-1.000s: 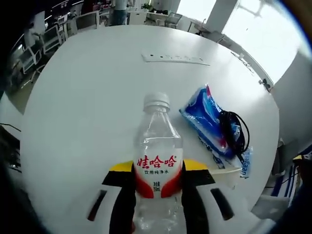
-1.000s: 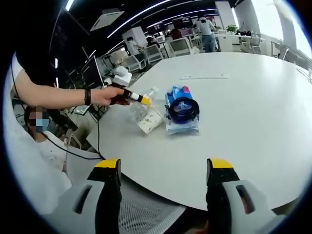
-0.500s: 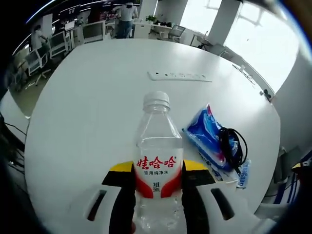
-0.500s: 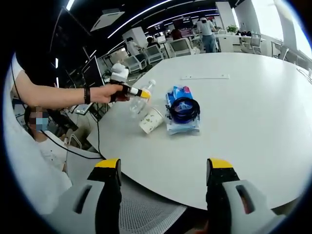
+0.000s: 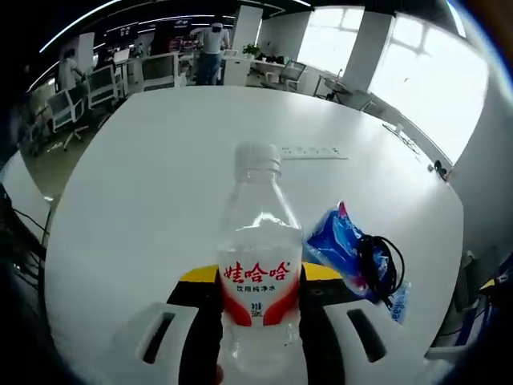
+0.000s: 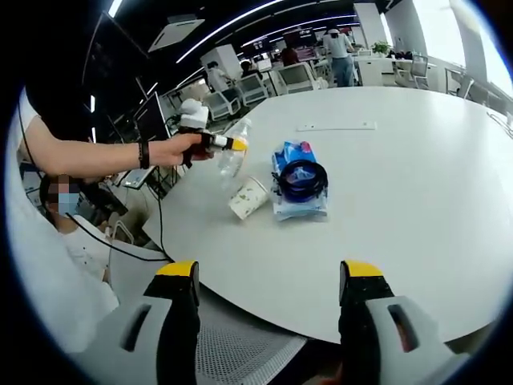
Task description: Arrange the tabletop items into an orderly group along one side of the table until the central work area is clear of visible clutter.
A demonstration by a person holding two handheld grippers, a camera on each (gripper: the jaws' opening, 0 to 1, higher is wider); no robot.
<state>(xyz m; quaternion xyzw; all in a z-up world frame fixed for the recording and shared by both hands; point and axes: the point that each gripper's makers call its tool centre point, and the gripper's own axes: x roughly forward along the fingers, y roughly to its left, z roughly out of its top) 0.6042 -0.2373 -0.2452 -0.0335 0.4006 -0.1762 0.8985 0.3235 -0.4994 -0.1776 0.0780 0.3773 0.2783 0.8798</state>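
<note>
— Clutter first: what lies on the white surface (image 6: 417, 184), going left to right in the right gripper view?

— Nearest its left edge, a paper cup (image 6: 248, 197) tipped on its side. Just beside it, to the right, a blue packet (image 6: 298, 180) with a coil of black cable (image 6: 301, 178) resting on top. Farther toward the far edge, well apart from those, a white power strip (image 6: 337, 126). Past the surface stand office chairs (image 6: 240, 90) and desks, and a person's sleeve (image 6: 40, 273) shows at the left.

— Anything in the way of the tongs?

— In the left gripper view the clear water bottle (image 5: 259, 265) stands in front of most of the middle. The blue packet (image 5: 341, 245) and cable (image 5: 377, 261) lie to its right, close to the near edge. The power strip (image 5: 314, 151) sits behind its cap.

— And the left tongs?

— The left tongs (image 5: 260, 301) are closed narrowly on the water bottle at its red label, one yellow-tipped jaw on each side. In the right gripper view a hand (image 6: 172, 149) holds the left tongs (image 6: 228, 145) and the bottle (image 6: 232, 152) in the air over the left edge, above the cup and apart from it.

— The right tongs?

— The right tongs (image 6: 271, 281) stand wide apart, holding nothing and touching nothing, by the near edge with a mesh chair seat (image 6: 240, 349) under them.
</note>
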